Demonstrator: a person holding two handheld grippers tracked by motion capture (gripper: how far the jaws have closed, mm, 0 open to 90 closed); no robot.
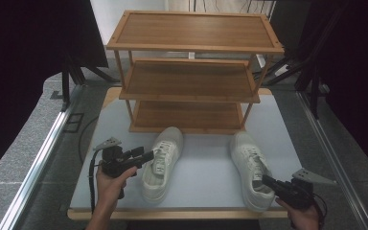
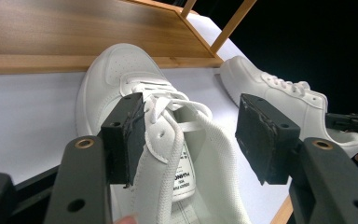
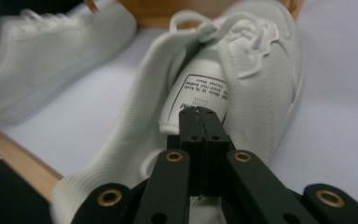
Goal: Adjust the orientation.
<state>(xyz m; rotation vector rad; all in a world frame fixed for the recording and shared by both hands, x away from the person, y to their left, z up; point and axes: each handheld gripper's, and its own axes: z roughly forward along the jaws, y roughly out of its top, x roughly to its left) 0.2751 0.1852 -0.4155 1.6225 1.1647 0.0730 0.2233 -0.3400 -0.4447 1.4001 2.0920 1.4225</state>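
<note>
Fingers of left gripper spread wide, straddling left white sneaker's collar; right gripper pressed shut, empty, at right white sneaker's tongue label.

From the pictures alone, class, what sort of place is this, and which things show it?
Probably a staged recording bench, not a home: black curtains surround a white table, with stand legs behind the bamboo shoe rack and two white sneakers.
</note>
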